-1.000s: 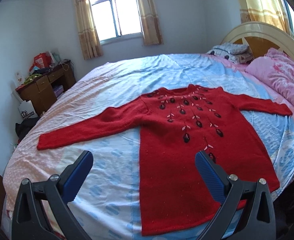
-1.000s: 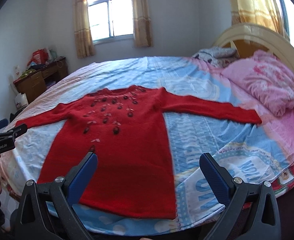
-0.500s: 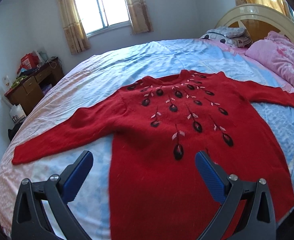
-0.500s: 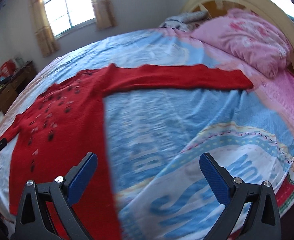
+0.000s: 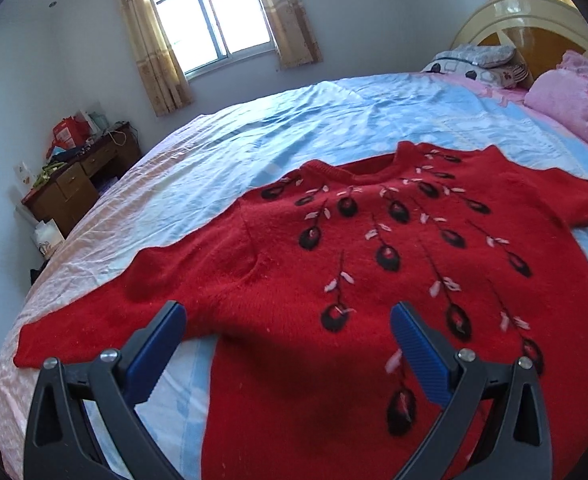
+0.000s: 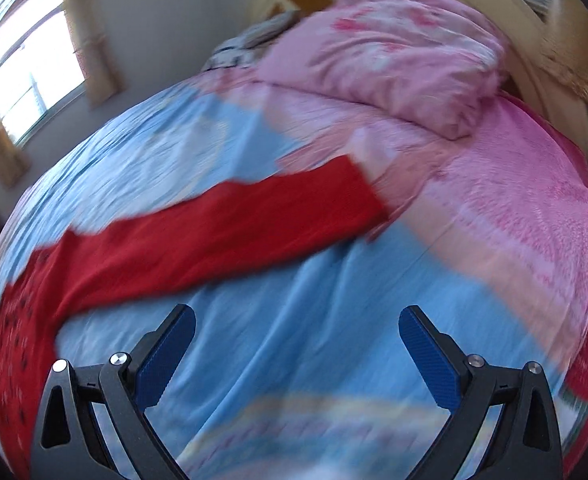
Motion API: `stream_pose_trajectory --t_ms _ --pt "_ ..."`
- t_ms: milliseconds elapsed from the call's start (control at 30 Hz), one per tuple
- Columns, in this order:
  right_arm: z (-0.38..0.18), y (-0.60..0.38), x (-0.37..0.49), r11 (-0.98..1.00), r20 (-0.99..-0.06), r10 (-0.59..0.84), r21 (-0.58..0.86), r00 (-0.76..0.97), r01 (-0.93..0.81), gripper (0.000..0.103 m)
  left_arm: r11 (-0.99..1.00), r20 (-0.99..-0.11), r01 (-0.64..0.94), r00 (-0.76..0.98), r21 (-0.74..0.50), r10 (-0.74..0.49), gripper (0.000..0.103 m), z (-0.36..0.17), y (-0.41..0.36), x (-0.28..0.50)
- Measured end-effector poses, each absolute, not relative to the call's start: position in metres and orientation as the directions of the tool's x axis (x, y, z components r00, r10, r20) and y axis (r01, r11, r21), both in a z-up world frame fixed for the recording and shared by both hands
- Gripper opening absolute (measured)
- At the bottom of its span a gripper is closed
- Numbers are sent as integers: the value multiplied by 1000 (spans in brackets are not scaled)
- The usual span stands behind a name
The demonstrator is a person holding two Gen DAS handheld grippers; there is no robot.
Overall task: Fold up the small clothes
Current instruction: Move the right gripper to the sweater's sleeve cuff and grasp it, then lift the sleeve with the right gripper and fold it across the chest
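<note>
Red knitted sweater is laid flat on the bed, sleeves spread. Left gripper is held wide above its chest; right gripper, wide, near one sleeve.

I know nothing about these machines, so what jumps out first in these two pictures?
A bright red sweater with dark embroidered buds lies spread flat on the blue and pink bedsheet. In front of each camera a blue-tipped tool gapes open: the left tool over the sweater's armpit, the right tool near one outstretched sleeve. A pink pillow sits by the headboard.
</note>
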State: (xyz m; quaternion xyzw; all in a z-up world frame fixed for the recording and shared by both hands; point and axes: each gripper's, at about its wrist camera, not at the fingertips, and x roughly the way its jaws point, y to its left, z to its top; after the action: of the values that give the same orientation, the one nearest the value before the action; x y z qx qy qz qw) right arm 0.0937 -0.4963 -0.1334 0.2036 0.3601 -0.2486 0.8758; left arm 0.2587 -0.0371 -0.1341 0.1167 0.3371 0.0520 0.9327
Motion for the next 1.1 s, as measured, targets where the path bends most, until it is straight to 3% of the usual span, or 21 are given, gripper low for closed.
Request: stream_pose_trajectory --t_ms 100,400,467,533,633,733,1100 --pt "-137 -533 105 739 -739 -290 231 608 633 101 962 -619 -34 759 271 201 103 -139 -34 267" --pt "-155 -589 136 682 -789 -240 278 566 677 76 968 -658 -97 718 232 229 103 -147 -14 294" --pt "-153 -586 140 701 -779 -246 267 576 661 63 968 -662 -94 714 233 229 103 -149 -16 296" --pt "-152 -579 144 728 -779 -246 244 577 641 44 969 -666 -89 711 232 225 103 -150 -18 296" --pt "-152 -570 152 767 -780 -227 226 584 600 26 970 -668 -84 711 228 218 103 -150 -19 297" --pt "-147 -564 156 782 -772 -247 199 586 591 21 974 -669 -82 714 213 206 103 -147 -17 296" --pt "-96 -531 170 819 -704 -287 172 650 548 17 976 -662 -123 719 178 211 103 -139 10 298"
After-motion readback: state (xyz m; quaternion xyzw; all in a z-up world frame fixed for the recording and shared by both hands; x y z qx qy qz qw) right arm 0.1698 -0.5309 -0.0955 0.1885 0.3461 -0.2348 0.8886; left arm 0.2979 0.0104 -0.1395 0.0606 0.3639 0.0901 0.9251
